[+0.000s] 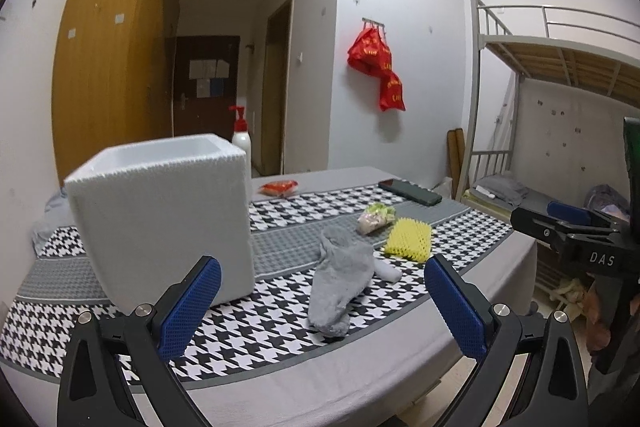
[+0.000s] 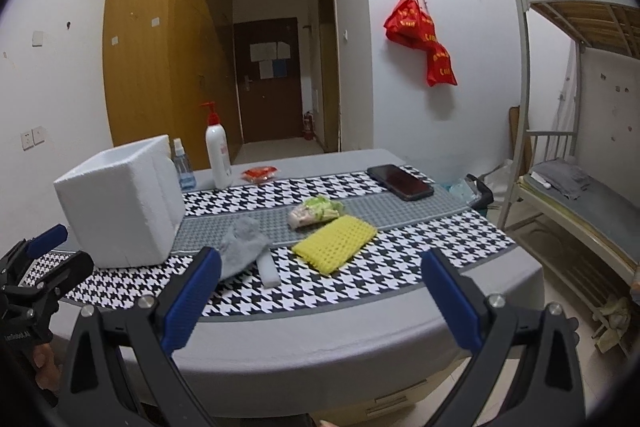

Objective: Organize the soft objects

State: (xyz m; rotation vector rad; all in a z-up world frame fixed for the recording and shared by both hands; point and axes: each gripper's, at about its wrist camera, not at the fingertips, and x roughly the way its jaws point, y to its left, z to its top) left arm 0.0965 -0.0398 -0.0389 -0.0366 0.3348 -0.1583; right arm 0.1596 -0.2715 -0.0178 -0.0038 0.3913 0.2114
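A white foam box (image 1: 160, 215) stands open-topped on the left of the table; it also shows in the right wrist view (image 2: 120, 199). A grey sock (image 1: 340, 283) (image 2: 242, 247) lies beside it, partly over a white foam block (image 1: 388, 271) (image 2: 269, 269). A yellow foam net (image 1: 408, 239) (image 2: 336, 243) and a green-and-pink soft toy (image 1: 374, 219) (image 2: 316, 211) lie further right. My left gripper (image 1: 322, 301) is open and empty above the table's near edge, just before the sock. My right gripper (image 2: 320, 295) is open and empty before the table's front edge.
A black phone (image 1: 410, 191) (image 2: 400, 181), a red packet (image 1: 278, 187) (image 2: 260, 173), a pump bottle (image 2: 218, 151) and a small spray bottle (image 2: 182, 167) stand at the back of the table (image 2: 360, 327). A bunk bed (image 2: 580, 187) stands to the right.
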